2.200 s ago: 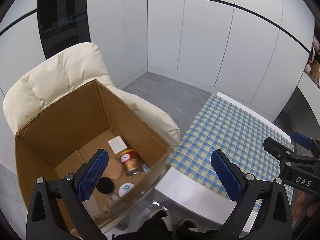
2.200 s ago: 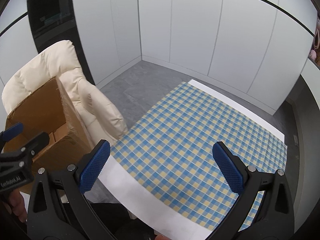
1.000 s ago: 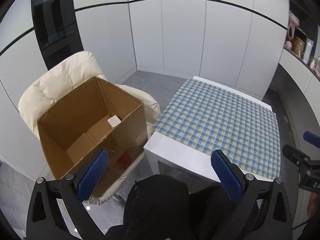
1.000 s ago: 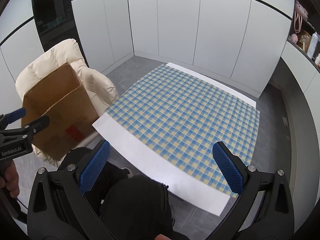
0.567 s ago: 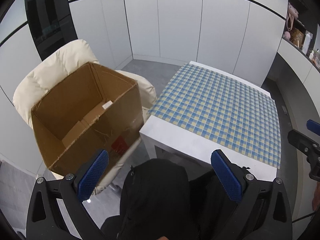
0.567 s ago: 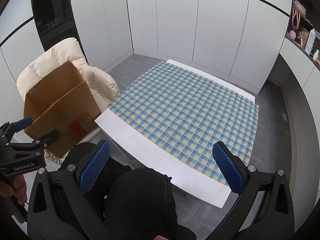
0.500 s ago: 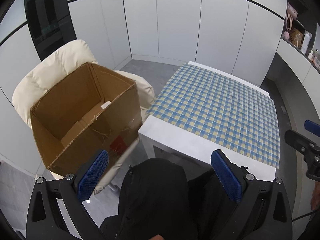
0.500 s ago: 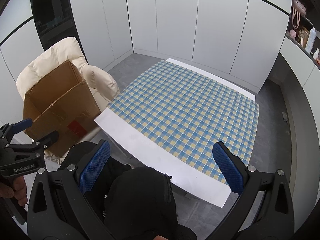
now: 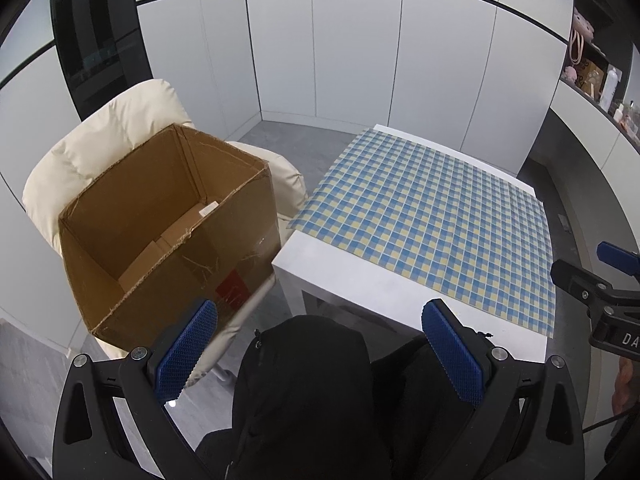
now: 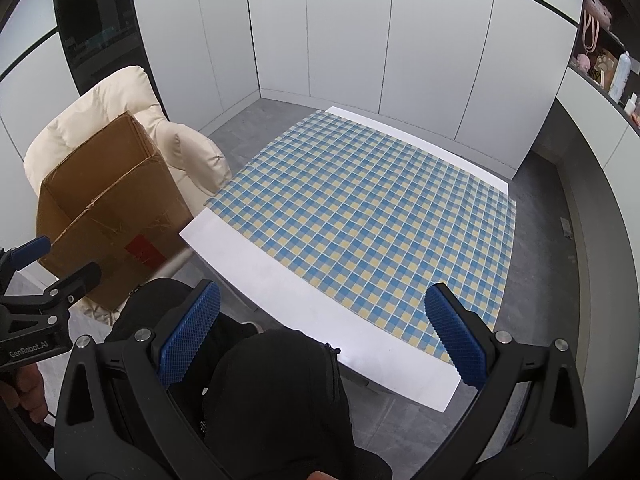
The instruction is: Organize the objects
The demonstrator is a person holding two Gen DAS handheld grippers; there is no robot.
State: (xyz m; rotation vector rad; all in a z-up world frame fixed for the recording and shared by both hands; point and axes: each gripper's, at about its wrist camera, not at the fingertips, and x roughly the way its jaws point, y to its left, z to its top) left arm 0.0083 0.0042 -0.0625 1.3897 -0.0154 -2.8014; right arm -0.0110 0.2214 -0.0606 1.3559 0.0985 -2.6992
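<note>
An open brown cardboard box (image 9: 168, 224) stands on a cream padded chair (image 9: 104, 136), left of a white table with a blue and yellow checked cloth (image 9: 432, 216). The box also shows in the right wrist view (image 10: 108, 204). Only its cardboard floor and a small white label show inside; the contents are hidden by its near wall. My left gripper (image 9: 316, 352) is open and empty, held high above the person's lap. My right gripper (image 10: 320, 328) is open and empty, above the table's near edge.
The person's black clothing (image 9: 304, 392) fills the bottom of both views. White cabinet walls (image 9: 360, 48) ring the room. A shelf with bottles and a pink bag (image 10: 604, 48) is at the far right. Grey floor (image 10: 256, 116) lies beyond the table.
Both grippers have pulled back and up from the box and table, so the view is wider. The items seen inside the box earlier are now hidden. Both jaws stay open.
</note>
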